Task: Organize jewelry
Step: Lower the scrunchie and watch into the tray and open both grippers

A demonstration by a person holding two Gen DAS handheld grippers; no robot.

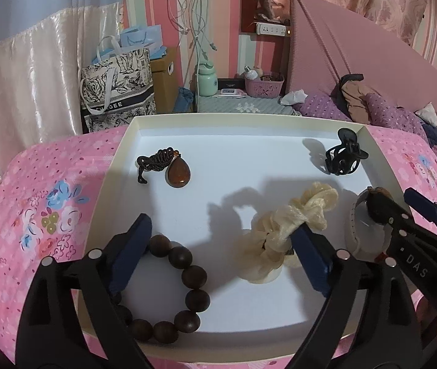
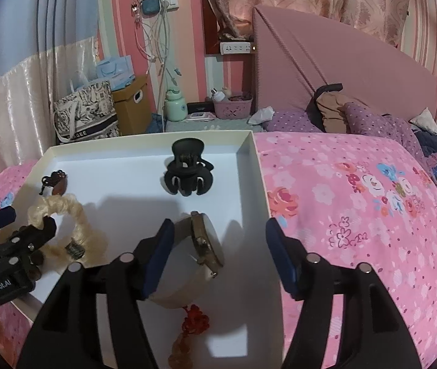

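A shallow white box [image 1: 117, 156] lies on the pink floral bed. In it are a brown pendant on a dark cord [image 1: 178, 170], a black hair claw [image 1: 343, 156], a cream scrunchie [image 1: 286, 227], a dark wooden bead bracelet [image 1: 187, 295] and a wristwatch [image 2: 203, 243]. My left gripper [image 1: 221, 243] is open over the box; its right finger touches the scrunchie, its left finger is at the bracelet. My right gripper [image 2: 218, 243] is open around the watch. A red knotted tassel [image 2: 187, 335] lies under it.
The box's right wall [image 2: 258, 178] runs between my right fingers. Pink bedspread [image 2: 356, 215] extends right. Purple pillows [image 2: 372, 117], a headboard, a nightstand with a basket [image 2: 232, 107] and bags [image 1: 117, 92] stand behind.
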